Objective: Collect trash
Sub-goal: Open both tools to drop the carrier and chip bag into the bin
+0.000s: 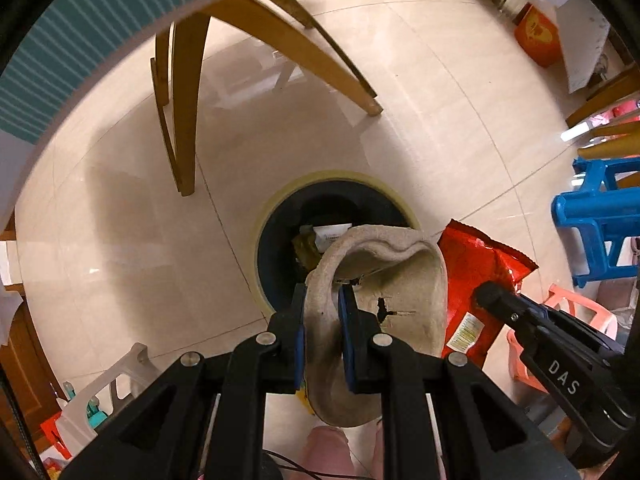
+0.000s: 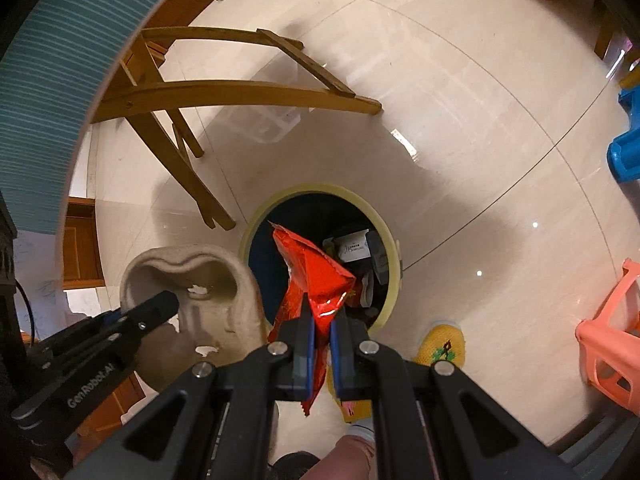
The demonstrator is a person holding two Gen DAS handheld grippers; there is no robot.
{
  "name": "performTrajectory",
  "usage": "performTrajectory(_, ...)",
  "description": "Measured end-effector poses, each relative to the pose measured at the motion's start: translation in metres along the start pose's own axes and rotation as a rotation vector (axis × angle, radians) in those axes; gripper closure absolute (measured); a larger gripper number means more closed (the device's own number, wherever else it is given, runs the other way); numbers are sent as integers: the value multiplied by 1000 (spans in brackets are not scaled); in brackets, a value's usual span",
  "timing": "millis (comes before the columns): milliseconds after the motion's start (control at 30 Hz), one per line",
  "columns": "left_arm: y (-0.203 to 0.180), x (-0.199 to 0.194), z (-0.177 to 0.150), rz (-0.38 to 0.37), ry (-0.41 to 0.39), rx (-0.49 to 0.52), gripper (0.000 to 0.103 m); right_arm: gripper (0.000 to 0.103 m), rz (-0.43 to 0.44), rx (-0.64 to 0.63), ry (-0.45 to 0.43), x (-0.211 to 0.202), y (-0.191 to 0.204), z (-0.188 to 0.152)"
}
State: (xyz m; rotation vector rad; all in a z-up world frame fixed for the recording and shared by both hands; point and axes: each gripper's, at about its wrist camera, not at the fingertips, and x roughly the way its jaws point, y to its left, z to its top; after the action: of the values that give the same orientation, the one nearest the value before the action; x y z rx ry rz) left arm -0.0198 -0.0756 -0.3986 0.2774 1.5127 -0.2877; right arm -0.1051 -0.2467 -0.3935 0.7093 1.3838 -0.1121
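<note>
Only the right wrist view shows a yellow slipper [image 2: 440, 346] beside the bin [image 2: 394, 280].

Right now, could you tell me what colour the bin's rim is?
Pale yellow, around a dark bin; the right wrist view shows it best.

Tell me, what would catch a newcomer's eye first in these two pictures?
Probably the shiny red snack bag, pinched in the right gripper directly above the open mouth of a round bin on the pale tiled floor. Next to it, the left gripper clamps the wall of a crumpled grey pulp-paper tray, torn in places, held over the same bin. Inside the bin some trash already lies.
</note>
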Motion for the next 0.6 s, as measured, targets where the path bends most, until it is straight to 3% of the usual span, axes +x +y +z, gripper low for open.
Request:
performTrajectory(67,2,9,3,15,6,-11,88,97,-3,0,8,7,0,1)
performTrajectory(133,3,14,5,17,16,-21,76,97,-5,-1,14,12,4,2)
performTrajectory(200,7,17,8,7,27,-30,51,97,-13,-8,18,18,7,3)
performTrajectory(233,11,15,9,9,26,-33,47,97,-15,-12,19,20,8,5)
performTrajectory(600,29,-7,0,88,-56,-53,47,95,-45,-102,40,40,33,10)
